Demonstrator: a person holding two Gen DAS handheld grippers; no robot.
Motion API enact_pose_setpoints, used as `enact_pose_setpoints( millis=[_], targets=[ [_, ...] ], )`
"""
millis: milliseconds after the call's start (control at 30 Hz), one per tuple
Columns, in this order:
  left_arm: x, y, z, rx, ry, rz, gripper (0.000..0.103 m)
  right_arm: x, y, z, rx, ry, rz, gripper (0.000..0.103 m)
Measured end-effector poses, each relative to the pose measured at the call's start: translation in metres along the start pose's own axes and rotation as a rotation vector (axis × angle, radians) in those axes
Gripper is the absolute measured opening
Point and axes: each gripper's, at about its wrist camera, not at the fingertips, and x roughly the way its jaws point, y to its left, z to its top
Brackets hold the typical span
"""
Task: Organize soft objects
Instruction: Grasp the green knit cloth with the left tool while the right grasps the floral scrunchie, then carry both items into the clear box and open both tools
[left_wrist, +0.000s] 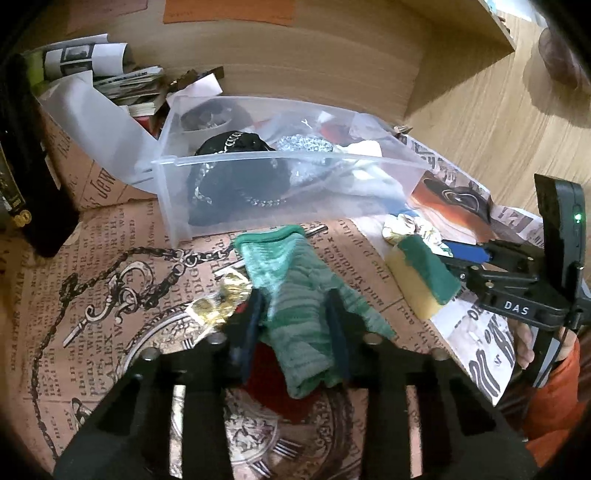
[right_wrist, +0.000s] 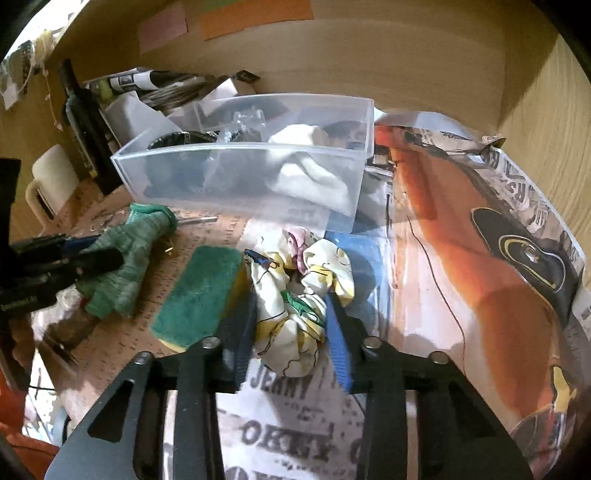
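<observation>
green sock (left_wrist: 295, 295) is clamped in left claw (left_wrist: 297, 306); printed scrunchie (right_wrist: 295, 295) is clamped in right claw (right_wrist: 291, 314), beside sponge (right_wrist: 199, 291).

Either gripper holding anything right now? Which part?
The left gripper pinches the green sock mid-length. The right gripper straddles the yellow-white scrunchie; a firm clamp cannot be told.

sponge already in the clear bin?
No, the sponge lies on the printed paper in front of the clear bin, beside the scrunchie.
</observation>
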Motion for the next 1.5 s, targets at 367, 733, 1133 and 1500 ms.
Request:
enact_pose_setpoints(
  millis=[367,733,1133,1500],
  targets=[
    [-0.024,-0.001,0.011,-0.003,-0.084,0.004,0.022,-0.023,0.005,0.01,-0.015,-0.098,0.009,0.014],
    [-0.057,-0.003,0.041,0.005,-0.232,0.031,0.022,-0.059,0.017,0.041,-0.035,-0.256,0.026,0.014],
    [-0.065,0.001,0.089,0.018,-0.348,0.07,0.022,-0.07,0.02,0.082,-0.054,-0.373,0.03,0.014],
    [-0.03,0.012,0.123,0.005,-0.308,0.081,0.022,-0.048,0.023,0.116,-0.075,-0.376,0.025,0.014]
  ],
)
